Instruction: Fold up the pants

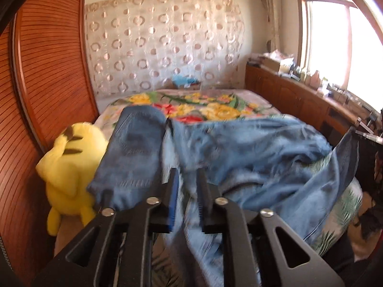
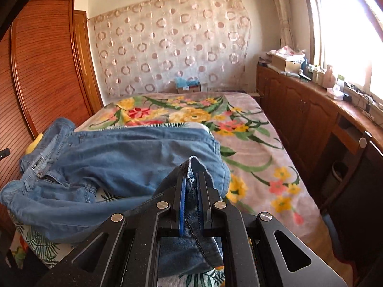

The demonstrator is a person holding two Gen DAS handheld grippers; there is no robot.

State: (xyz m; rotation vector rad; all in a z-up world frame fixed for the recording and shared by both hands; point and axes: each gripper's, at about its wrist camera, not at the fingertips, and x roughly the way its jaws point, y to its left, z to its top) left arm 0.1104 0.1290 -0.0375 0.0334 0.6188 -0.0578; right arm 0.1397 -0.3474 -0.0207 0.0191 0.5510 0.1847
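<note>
Right tongs [image 2: 190, 181], low in the centre of the right wrist view, are clenched on a fold of the jeans [image 2: 115, 157], denim bunched up between the two fingers. The jeans sprawl across the lower left of that frame on the flowered bed [image 2: 258, 143], waistband and zipper toward the left edge. Over in the left wrist view, the left tongs [image 1: 188, 179] sit bottom centre with blurred denim running between the fingers; I cannot tell whether they grip it. A yellow plush toy [image 1: 69, 165] sits at the left, beside the wooden wardrobe [image 1: 47, 71].
</note>
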